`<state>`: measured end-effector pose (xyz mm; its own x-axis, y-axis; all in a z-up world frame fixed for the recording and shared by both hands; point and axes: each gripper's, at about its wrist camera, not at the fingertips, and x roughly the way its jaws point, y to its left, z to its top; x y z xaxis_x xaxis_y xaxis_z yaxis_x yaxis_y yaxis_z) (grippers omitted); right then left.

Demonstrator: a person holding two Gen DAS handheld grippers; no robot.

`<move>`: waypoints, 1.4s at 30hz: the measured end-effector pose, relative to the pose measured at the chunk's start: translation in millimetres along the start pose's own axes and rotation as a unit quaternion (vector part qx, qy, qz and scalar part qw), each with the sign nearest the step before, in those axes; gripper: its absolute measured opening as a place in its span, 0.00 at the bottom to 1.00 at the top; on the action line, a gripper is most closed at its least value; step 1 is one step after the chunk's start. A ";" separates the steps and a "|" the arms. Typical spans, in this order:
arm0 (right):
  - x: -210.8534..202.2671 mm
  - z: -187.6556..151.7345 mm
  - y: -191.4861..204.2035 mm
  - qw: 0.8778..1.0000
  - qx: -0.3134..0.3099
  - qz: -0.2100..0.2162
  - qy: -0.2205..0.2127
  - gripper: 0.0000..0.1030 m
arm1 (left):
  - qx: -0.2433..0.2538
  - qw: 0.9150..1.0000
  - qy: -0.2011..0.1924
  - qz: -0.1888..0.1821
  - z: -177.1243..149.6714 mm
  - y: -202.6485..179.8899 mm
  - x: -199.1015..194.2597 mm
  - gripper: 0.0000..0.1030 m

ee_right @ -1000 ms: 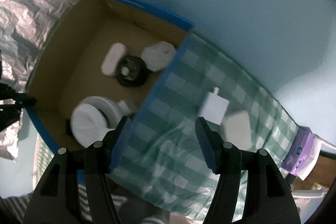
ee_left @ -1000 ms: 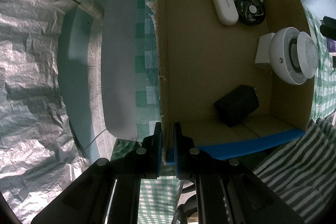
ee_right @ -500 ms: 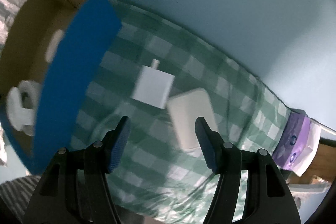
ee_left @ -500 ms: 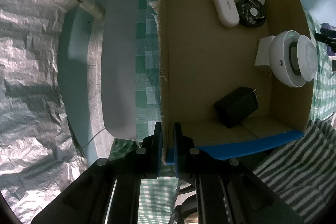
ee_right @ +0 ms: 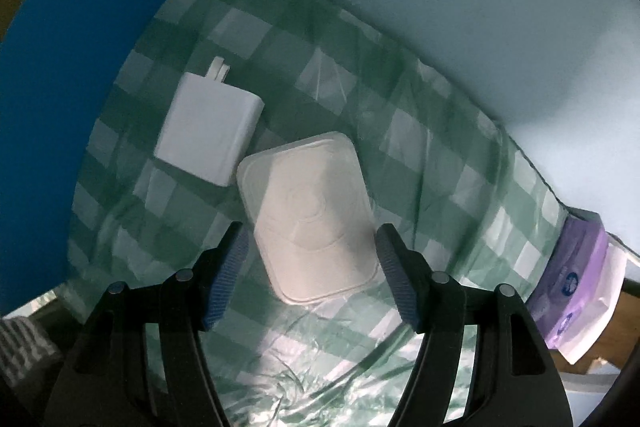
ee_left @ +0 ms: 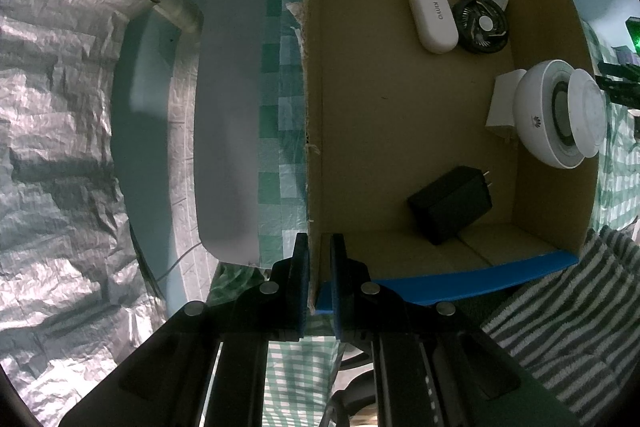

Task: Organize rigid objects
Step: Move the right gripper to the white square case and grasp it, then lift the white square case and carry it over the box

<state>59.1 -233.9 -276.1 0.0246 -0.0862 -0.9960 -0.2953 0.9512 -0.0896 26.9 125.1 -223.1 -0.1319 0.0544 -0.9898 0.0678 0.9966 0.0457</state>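
On the green checked cloth [ee_right: 420, 131] of the desk, a flat white case [ee_right: 312, 223] lies at frame centre, straddled untouched by the opening right gripper [ee_right: 310, 269], to be lowered and closed next, while the cardboard box [ee_left: 316, 147] wall is clamped by the left gripper [ee_left: 318, 275].

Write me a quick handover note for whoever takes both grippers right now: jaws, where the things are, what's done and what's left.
Left gripper: jaws shut on the wall of the cardboard box, steadying it.
Right gripper: jaws opening, straddling the flat white case on the checked cloth; pads not touching it.
Done, in the box: white oval case, black fan, round white speaker, black adapter, and a white block and a small white item that I can't identify.
Left on the cloth: the flat case and the white charger beside it. The purple pack at the cloth's edge may not be part of the job.
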 end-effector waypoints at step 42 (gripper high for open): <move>53.8 7.3 3.5 0.987 0.152 0.036 0.048 0.63 | 0.009 1.000 -0.001 -0.004 2.2 -1.0 2.7 0.09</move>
<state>66.4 -233.0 -330.0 -0.0815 -0.0282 -0.9963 0.0065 0.9996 -0.0288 28.7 124.1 -226.1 -0.1311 0.0464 -0.9903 0.0837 0.9959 0.0356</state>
